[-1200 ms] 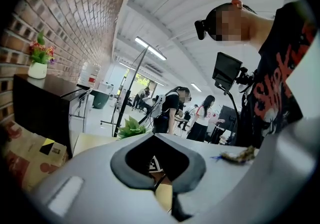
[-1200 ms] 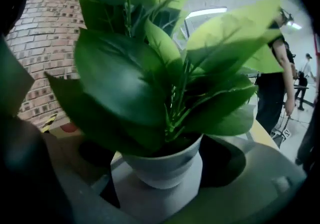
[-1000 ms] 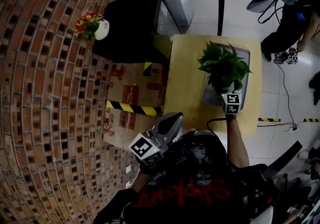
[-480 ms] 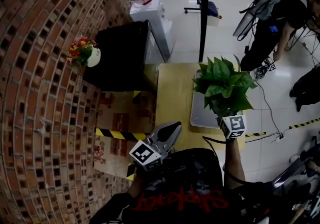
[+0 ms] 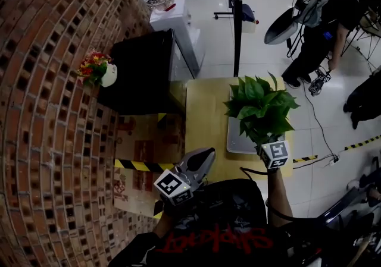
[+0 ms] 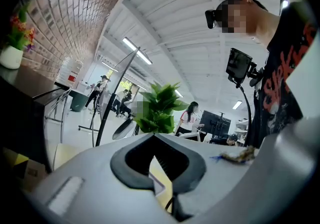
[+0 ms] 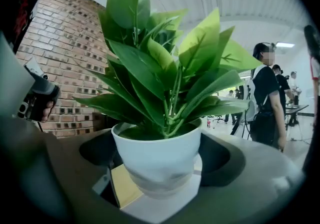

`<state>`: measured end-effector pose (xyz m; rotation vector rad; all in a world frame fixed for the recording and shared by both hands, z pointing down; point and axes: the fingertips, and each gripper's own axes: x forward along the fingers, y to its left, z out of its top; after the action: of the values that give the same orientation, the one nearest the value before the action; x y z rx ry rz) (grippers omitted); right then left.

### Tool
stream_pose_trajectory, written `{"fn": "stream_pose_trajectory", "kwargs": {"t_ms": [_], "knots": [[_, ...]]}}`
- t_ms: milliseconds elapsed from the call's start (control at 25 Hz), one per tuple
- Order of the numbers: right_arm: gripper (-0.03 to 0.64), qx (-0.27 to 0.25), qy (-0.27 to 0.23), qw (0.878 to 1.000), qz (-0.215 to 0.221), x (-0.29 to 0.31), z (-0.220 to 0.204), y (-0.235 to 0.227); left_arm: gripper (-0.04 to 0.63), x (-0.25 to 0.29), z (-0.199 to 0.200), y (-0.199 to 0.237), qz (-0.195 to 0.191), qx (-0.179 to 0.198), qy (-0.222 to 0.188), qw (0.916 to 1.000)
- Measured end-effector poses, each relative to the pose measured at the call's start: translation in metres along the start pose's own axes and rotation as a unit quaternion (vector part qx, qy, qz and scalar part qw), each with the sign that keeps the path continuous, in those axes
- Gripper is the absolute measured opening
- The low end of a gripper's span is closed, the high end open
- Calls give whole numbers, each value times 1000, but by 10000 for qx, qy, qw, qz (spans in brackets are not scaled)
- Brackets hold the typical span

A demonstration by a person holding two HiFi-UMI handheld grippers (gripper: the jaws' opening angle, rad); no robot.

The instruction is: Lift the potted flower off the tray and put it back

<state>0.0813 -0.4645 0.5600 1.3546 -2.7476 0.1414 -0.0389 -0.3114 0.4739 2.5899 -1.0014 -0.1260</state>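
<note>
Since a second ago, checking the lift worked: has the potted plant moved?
Yes: the potted plant has risen off the tray, now visibly below its pot.

Potted flower: green leaves, white pot, upright, was lifted clear of the grey tray, directly above it.

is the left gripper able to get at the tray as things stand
Probably yes: the right gripper holds the potted plant up off the tray, and nothing visible stands between the left gripper and it.
</note>
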Motion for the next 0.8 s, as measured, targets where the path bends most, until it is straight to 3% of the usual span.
{"fn": "stream_pose_trajectory", "kwargs": {"t_ms": [240, 600, 800], "knots": [[509, 280, 636, 9976, -43, 24, -91, -5, 2, -14, -6, 5, 252, 28, 144, 9996], [506, 574, 1084, 9924, 77, 60, -222, -31, 2, -23, -19, 3, 796, 59, 429, 9959], [508, 451, 1214, 9916, 6, 62, -234, -28, 2, -25, -28, 6, 964, -27, 560, 9938]]}}
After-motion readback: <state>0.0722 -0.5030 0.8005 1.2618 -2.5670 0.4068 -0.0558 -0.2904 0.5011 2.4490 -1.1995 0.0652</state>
